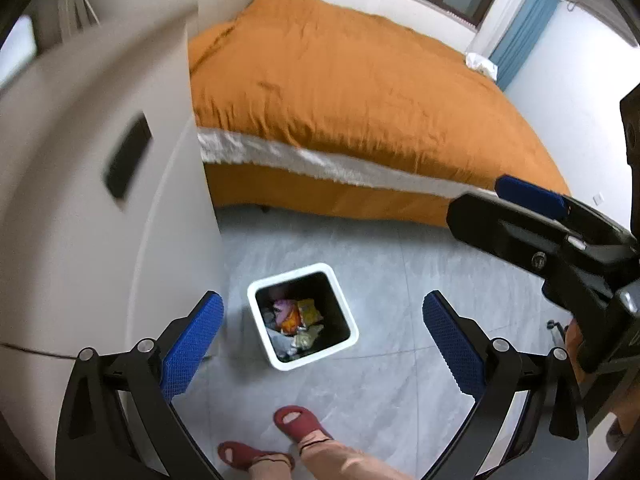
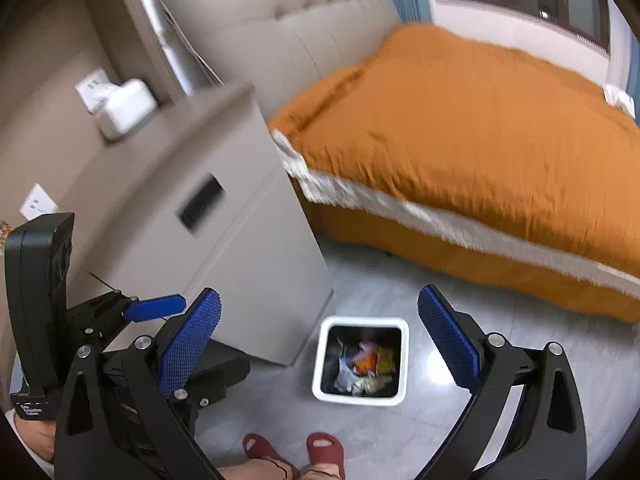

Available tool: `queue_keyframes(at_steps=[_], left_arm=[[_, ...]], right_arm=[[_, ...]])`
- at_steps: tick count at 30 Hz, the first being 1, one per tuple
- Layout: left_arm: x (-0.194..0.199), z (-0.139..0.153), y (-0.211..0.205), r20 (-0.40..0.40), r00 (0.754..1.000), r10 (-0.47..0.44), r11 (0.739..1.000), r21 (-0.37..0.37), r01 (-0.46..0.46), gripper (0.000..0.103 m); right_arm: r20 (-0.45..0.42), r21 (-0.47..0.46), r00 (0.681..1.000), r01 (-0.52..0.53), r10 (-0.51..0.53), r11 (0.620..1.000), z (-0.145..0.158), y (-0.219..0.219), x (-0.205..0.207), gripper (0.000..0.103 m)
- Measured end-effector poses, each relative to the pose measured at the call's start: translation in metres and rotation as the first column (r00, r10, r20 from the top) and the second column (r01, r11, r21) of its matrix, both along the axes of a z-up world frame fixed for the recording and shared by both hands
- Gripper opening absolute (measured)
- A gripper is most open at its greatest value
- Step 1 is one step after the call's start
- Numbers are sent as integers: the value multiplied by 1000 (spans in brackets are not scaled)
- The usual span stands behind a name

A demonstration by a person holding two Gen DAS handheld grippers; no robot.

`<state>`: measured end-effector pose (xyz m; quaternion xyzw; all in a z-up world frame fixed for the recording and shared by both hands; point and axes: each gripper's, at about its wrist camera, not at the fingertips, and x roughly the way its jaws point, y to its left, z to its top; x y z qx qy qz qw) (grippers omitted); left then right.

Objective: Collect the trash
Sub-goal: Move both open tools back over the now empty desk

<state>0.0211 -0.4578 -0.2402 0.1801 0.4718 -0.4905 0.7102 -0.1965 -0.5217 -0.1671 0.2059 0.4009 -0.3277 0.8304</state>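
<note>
Right claw [image 2: 320,334] gapes wide, empty, at lower centre above a white bin [image 2: 362,362] of wrappers [image 2: 366,364]; orange bed [image 2: 480,144] upper right.

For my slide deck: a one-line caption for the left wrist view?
Open left hand-held gripper above a white trash bin holding wrappers, beside an orange bed.

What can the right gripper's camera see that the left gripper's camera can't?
Only the right wrist view shows the padded headboard, the wall sockets and a white box on the nightstand. Only the left wrist view shows the far curtain. Both show the trash bin holding wrappers, the orange bed, the nightstand and red slippers.
</note>
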Motion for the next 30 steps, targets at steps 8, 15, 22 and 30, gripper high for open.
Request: queue_keyframes(at_steps=[8,15,22,30], left_arm=[[-2,78,35,80,995,67,995,-82,-60,98],[4,123,72,122,973,198,973,-142,-180,98],[5,155,108,173,933,315,943,-169,-287,98],[16,180,176,211,852,480,875,-195,-444,98]], right_arm=[[125,-51,989,-79,85,996,70,19,13,98],[177,-97,965,-176,191,980,105,39,33,98],[217,-148,916,-310,337,939,129,64,66,98],[227,-182,840,-461,493,869,145,107,114,98]])
